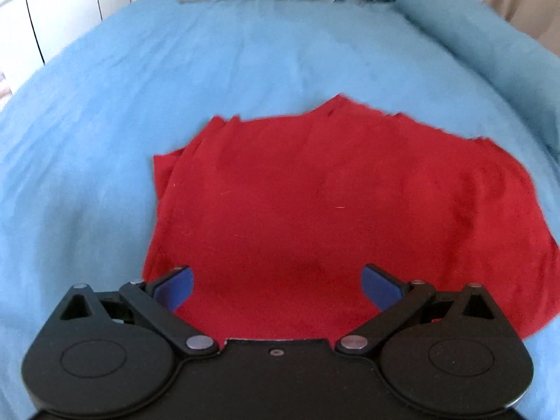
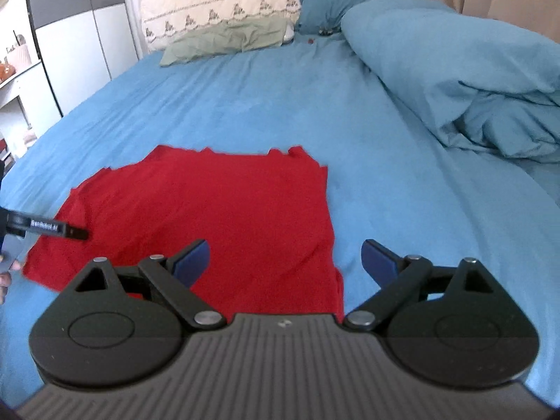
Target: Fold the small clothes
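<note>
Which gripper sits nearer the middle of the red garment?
Left. The left gripper is centred over the red garment, jaws open. The right gripper, also open, straddles its right edge, half over the blue sheet.

A blue bedsheet point(image 2: 245, 105) carries a bunched blue duvet point(image 2: 455, 80), a sage-green pillow point(image 2: 227, 40), a teal pillow point(image 2: 325, 3); a white wardrobe point(image 2: 77, 35) stands beside.

"GenRobot.AI" on left tongs point(image 2: 52, 228)
</note>
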{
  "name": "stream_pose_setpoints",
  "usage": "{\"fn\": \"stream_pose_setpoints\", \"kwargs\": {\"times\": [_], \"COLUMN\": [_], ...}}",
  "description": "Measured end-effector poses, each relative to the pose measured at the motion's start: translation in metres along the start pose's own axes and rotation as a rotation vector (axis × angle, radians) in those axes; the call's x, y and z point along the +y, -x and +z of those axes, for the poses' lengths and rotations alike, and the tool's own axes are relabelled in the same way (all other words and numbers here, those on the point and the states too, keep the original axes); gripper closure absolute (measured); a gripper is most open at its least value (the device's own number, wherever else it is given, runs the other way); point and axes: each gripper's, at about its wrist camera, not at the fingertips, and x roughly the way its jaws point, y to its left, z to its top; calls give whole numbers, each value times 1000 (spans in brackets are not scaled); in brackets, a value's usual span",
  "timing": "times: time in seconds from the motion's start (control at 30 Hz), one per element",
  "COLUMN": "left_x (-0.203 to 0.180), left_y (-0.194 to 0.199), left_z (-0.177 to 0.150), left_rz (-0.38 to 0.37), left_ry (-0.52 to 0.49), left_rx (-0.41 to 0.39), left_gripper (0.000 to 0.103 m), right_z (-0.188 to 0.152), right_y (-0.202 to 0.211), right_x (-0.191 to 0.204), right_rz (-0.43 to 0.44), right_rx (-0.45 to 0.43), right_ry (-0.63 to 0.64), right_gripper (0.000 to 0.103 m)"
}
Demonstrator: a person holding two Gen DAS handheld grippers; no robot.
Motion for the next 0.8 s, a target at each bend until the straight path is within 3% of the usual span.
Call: {"fn": "stream_pose_setpoints", "kwargs": {"times": [0.13, 0.3, 0.5, 0.8], "left_x": [-33, -60, -74, -78], "left_y": [28, 34, 22, 4], "left_z": [-13, -17, -11, -8], "left_rz": [66, -33, -61, -44], "left_ry": [-93, -91, -60, -21], "left_rx": [-65, -59, -41, -28], "left_gripper": [0, 0, 0, 0], "right_z": [-18, -64, -86, -77], "right_y": [11, -6, -36, -67], "right_x": [6, 9, 4, 0], "right_rz": [-7, -18, -31, -65], "right_rx": [60, 115, 43, -54], "right_ry": [-62, -236, -394, -485], "right_gripper": [0, 0, 12, 17]}}
